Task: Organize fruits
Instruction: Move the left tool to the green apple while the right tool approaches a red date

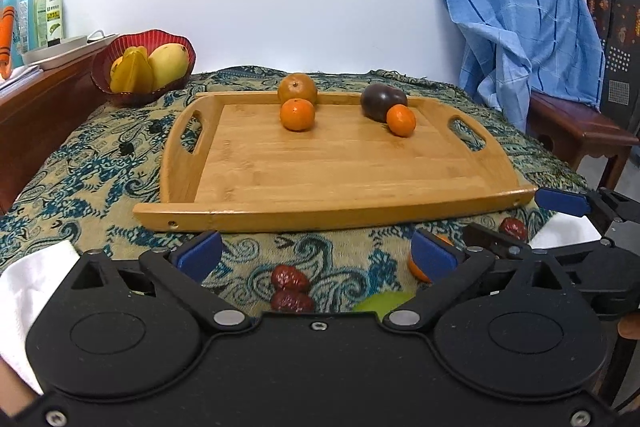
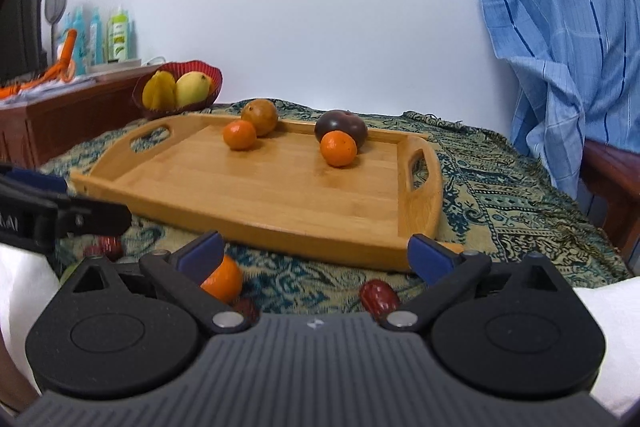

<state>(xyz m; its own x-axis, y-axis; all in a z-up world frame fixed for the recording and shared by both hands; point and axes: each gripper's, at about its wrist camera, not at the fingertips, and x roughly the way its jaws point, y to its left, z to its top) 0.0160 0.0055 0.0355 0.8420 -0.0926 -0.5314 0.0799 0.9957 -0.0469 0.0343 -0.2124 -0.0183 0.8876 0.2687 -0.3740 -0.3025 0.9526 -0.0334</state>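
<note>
Both tongs, left (image 1: 316, 253) and right (image 2: 316, 253), spread wide, gripping nothing. Wooden handled tray (image 1: 340, 215) on paisley-clothed bench (image 1: 80, 167) carries two small oranges, a brownish round fruit, a dark plum (image 1: 382, 101). Red dates (image 1: 288, 277) lie before the tray.

tray (image 1: 320, 167): pale wood, smooth satin finish, visible grain
cloth (image 1: 100, 167): woven fabric, matt, patterned, fringed edge
bowl (image 1: 108, 67): red, glossy, ribbed
tangerines (image 1: 297, 114): glossy, finely pitted skin
plum (image 2: 340, 129): dark, smooth sheen
dates (image 1: 289, 278): red, wrinkled, shiny
pads (image 1: 200, 254): blue, matt
towel (image 1: 520, 7): blue checked cotton
</note>
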